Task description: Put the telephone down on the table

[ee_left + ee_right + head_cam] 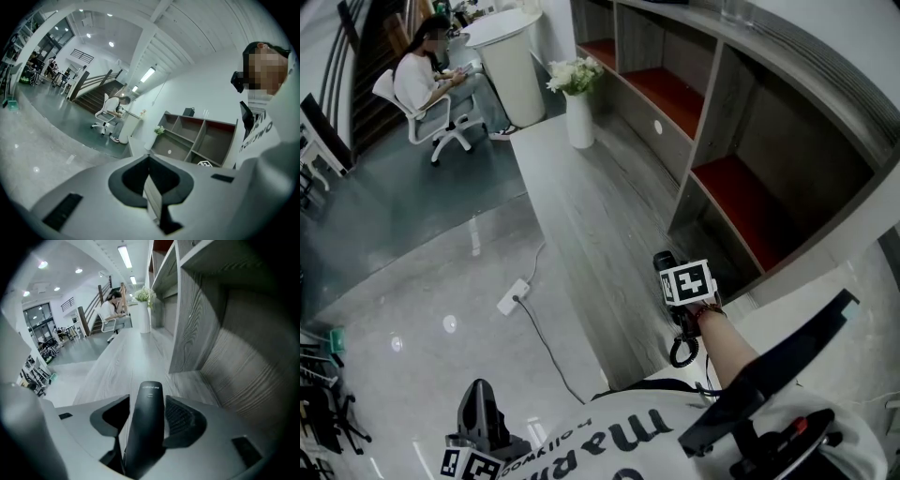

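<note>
2 grippers, 1 loaded. right gripper (150,404) jaws pinching telephone (145,432) by its sides, handset lying lengthwise between pads, far end aimed down at counter (119,364). side grip likely keeps handset steady and leaves underside free for landing. telephone in air over grey wood counter, beside shelf unit (741,187), touching neither. left gripper (150,161) jaws pressed together, nothing between, parked low at person's side, apparently kept out of way. judged: set-down not yet done; bare counter stretch ahead suits it.
</note>
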The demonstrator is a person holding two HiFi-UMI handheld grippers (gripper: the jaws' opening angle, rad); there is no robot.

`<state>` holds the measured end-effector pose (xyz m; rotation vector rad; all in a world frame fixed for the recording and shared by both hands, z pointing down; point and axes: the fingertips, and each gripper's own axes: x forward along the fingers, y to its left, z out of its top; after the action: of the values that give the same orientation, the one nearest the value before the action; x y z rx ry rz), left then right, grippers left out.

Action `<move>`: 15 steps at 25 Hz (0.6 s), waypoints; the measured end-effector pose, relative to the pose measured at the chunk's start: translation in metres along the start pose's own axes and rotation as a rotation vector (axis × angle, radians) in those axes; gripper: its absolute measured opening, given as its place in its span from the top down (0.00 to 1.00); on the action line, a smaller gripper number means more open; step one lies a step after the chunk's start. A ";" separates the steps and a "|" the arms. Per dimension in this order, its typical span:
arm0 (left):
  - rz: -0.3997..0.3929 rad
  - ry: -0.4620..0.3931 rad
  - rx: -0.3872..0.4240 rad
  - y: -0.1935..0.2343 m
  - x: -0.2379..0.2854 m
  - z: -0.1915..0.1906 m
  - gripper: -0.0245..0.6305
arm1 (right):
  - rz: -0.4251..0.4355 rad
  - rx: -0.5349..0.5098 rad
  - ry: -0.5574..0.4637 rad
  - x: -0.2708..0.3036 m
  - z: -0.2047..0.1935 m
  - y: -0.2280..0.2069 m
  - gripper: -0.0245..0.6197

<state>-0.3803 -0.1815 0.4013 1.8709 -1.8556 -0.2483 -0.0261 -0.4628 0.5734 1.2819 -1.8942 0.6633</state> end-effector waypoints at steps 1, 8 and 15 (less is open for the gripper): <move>-0.002 0.001 0.000 0.000 -0.001 -0.001 0.95 | -0.023 0.006 -0.021 -0.007 0.004 -0.003 0.66; -0.056 0.005 0.016 -0.017 -0.005 -0.003 0.95 | 0.037 0.070 -0.231 -0.056 0.035 0.002 0.94; -0.083 0.020 0.020 -0.028 -0.033 -0.019 0.95 | 0.164 0.113 -0.392 -0.111 0.036 0.022 0.94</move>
<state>-0.3485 -0.1467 0.3983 1.9595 -1.7752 -0.2398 -0.0317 -0.4213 0.4626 1.4184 -2.3283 0.6443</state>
